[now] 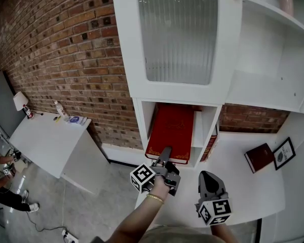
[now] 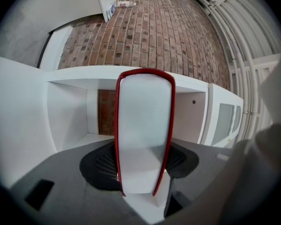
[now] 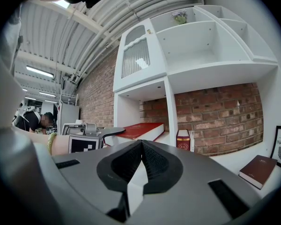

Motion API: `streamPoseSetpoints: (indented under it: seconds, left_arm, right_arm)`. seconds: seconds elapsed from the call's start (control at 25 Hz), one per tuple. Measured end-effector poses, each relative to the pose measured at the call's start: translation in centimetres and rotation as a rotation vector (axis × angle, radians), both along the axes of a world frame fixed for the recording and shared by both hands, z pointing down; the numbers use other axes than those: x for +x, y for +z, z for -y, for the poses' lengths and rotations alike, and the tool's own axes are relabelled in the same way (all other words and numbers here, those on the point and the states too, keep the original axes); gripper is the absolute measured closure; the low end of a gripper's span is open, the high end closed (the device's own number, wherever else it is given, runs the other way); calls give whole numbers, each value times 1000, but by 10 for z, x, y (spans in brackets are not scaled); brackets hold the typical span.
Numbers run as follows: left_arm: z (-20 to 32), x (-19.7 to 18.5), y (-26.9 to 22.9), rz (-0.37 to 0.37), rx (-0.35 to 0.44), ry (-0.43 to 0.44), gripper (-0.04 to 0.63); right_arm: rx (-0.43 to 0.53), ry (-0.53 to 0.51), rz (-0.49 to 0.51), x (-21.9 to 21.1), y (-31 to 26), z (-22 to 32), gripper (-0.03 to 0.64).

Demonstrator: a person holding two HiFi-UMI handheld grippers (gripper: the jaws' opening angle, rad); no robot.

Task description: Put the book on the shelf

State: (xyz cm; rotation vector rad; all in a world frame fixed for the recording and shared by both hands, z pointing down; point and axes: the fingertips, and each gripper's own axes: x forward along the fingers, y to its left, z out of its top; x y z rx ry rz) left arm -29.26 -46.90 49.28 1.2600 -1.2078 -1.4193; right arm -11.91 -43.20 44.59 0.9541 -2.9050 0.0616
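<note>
Evidently the left gripper (image 1: 165, 153) clamps the red book (image 1: 171, 131) by its near edge, flat and partly inside the shelf's (image 1: 140, 128) lower cubby, ready to slide in, while the right gripper (image 1: 208, 178), closed and empty, hangs clear.

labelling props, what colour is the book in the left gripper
The large hardcover book is red; clearest in head view.

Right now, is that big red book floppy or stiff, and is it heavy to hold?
Probably stiff: the red book juts out flat without sagging, though it is held by only one edge in the jaws of the left gripper. It is likely heavy for its size, since the page block looks thick. Its smooth cover might slip if the grip loosens.
</note>
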Motion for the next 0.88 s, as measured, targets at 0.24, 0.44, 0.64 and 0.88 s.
streamPoseSetpoints:
  seconds: [0.24,0.44,0.64,0.88]
  left_arm:
    - [9,-3,-2,1,-4,-5,353]
    - [17,-6,-5,11,-4,-9,353]
    - [24,-10,-6,4,-12,-12,352]
    - [33,-14,-7,7,-15,-20,351]
  right_arm:
    - [6,1,19,-2,1,3,611]
    - [4,1,16,-4,0,6,611]
    - [3,4,14,-4,1,9,611]
    - [-3,1,32,-5,6,12,611]
